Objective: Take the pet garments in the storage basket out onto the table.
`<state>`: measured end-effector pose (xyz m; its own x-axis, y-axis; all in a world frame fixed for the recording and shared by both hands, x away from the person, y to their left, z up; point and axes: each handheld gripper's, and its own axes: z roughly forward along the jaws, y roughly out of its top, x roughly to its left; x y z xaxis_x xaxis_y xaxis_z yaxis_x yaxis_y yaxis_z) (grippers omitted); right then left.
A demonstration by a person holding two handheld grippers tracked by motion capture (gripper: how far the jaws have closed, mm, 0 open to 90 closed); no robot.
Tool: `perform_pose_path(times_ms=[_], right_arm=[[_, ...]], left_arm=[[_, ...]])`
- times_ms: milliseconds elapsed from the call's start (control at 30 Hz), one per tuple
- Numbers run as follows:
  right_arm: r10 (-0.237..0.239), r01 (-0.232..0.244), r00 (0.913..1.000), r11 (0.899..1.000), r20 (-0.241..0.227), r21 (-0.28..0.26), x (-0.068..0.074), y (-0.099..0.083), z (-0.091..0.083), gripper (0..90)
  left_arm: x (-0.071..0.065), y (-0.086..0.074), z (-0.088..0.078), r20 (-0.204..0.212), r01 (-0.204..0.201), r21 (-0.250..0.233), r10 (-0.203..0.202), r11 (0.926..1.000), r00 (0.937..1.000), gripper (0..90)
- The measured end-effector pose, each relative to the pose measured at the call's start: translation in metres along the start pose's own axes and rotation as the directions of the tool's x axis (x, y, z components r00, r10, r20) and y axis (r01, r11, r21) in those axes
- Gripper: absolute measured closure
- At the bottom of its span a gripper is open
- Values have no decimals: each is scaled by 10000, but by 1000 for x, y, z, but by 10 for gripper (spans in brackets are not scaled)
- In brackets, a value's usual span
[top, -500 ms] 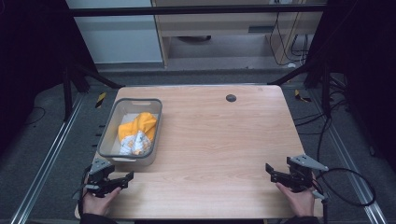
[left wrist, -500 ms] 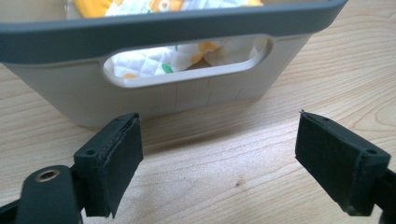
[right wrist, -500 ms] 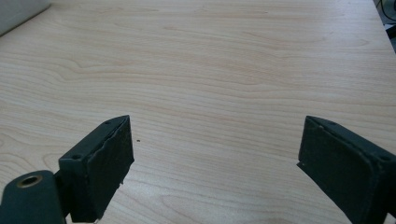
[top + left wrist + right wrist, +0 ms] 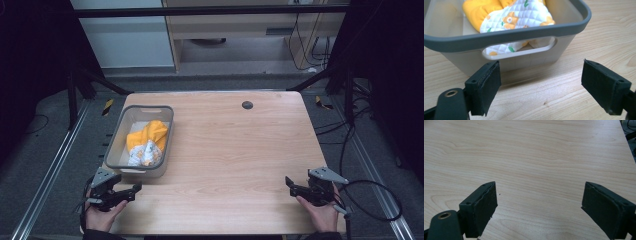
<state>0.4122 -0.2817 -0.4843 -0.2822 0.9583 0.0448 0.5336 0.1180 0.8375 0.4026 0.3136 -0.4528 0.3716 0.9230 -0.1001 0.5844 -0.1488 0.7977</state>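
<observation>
A grey plastic bin (image 4: 141, 143) with a darker grey rim and cut-out handles in its short walls stands upright at about nine o'clock on the tabletop (image 4: 235, 160), its long sides running from the near edge toward twelve o'clock. Inside it lies a crumpled quilted cloth (image 4: 147, 142), plain orange-yellow on one face and white with orange and green prints on the other. The orange part lies toward twelve o'clock, the white printed part toward six o'clock, showing through the near handle slot.
</observation>
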Motion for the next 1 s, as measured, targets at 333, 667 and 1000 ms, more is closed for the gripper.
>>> perform_pose_path(times_ms=[333,667,1000], right_arm=[[-42,42,10000,10000,31,83,1,0,0,123],[-150,150,9999,9997,25,195,1,-1,1,120],[-120,120,9999,9994,5,316,2,-2,3,114]], left_arm=[[-4,10,-9,129,-31,-450,37,9990,9999,156],[-6,20,-18,217,-31,-755,47,9971,9998,157],[-3,37,-28,215,-133,-1034,156,9946,9996,157]])
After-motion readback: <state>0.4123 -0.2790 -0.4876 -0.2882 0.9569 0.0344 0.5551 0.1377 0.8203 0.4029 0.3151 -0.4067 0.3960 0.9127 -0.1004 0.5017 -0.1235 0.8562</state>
